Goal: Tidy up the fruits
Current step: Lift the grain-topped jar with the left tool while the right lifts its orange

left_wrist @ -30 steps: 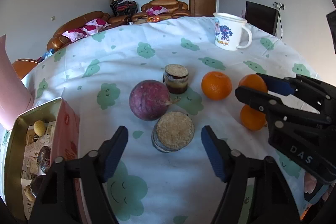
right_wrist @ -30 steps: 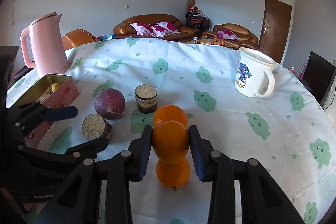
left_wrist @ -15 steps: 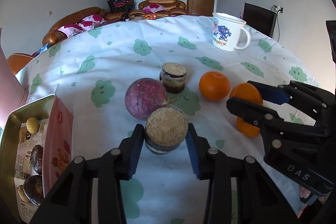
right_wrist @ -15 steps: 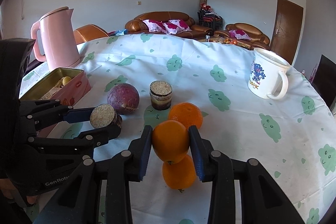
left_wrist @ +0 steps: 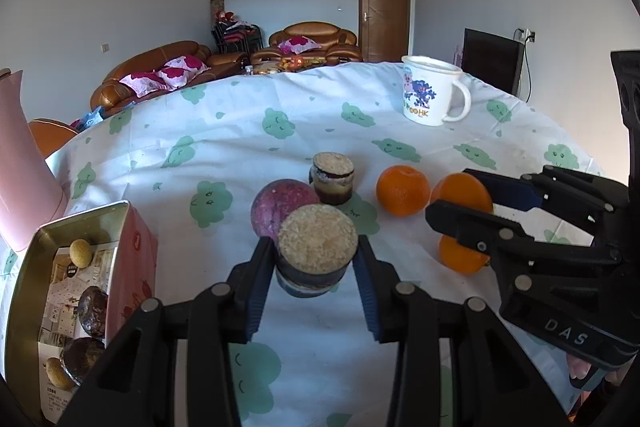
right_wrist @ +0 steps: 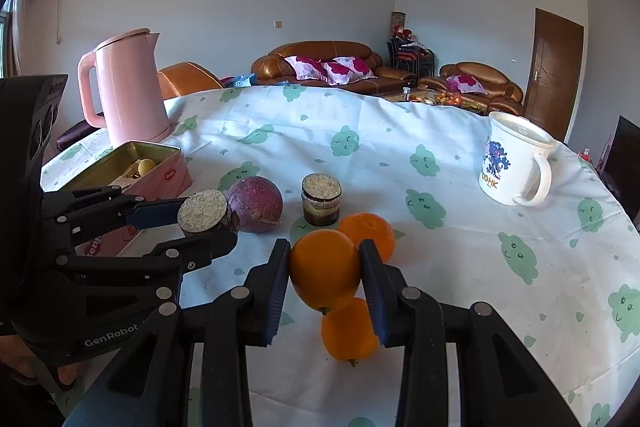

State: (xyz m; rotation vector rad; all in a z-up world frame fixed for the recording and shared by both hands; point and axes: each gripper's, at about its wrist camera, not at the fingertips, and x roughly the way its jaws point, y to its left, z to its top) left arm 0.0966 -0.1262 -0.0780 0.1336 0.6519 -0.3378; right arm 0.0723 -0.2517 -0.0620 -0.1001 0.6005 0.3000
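Left hand-held gripper (left_wrist: 316, 267) has just closed on a crumb-topped jar (left_wrist: 316, 251); right hand-held gripper (right_wrist: 324, 267) pinches an orange (right_wrist: 325, 269).

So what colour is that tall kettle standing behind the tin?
Pale pink all over, lid and handle included. The kettle shows best in the right wrist view.

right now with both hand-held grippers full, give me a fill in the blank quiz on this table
1. The right hand-held gripper is shut on an ____.
2. The left hand-held gripper holds a small jar whose lid looks ____ in colour.
3. The tin stands in front of a pink ____.
4. The number of oranges lying on the cloth is ____.

Missing words: orange; beige; kettle; two
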